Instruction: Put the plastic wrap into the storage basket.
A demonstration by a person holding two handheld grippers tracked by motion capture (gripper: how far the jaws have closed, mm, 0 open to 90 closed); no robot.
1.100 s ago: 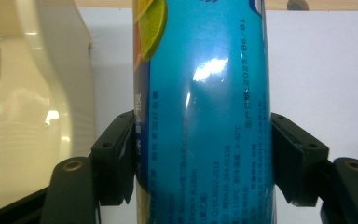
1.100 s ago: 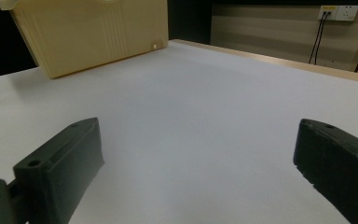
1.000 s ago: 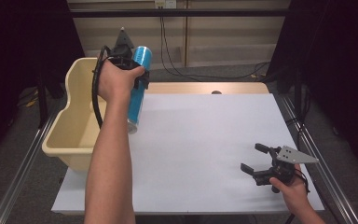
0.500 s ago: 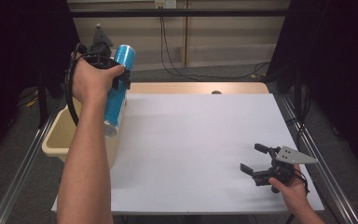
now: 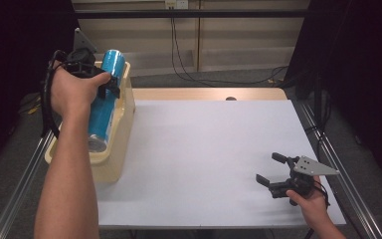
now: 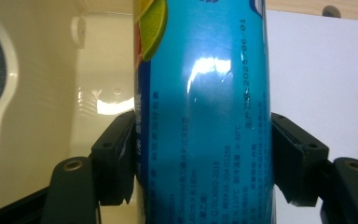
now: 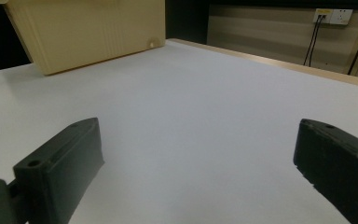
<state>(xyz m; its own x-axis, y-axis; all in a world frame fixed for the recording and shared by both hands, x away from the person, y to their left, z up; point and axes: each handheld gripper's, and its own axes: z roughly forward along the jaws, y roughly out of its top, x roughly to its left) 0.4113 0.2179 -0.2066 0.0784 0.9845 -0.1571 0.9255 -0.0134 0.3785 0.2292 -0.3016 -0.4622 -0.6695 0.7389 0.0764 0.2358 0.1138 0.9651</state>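
A tall blue can [image 5: 104, 102] hangs over the cream bin [image 5: 122, 130] at the table's left edge, its lower end inside the bin's opening. My left gripper [image 5: 97, 84] is shut on the can's upper half. In the left gripper view both black jaws press the sides of the blue can [image 6: 203, 112], with the cream bin's inside [image 6: 91, 70] behind it. My right gripper [image 5: 269, 169] rests low at the table's front right, open, nothing between its jaws. The right gripper view shows the bin's outer wall [image 7: 88, 32] far off.
A white sheet covers the table [image 5: 209, 149]. A wooden strip [image 5: 204, 93] runs along its far edge. Metal rails [image 5: 343, 164] flank the table on both sides. Black cables [image 5: 189, 64] hang down the back wall.
My left gripper has carried the blue can leftward and down, from beside the bin to over its opening. The right gripper has stayed put.
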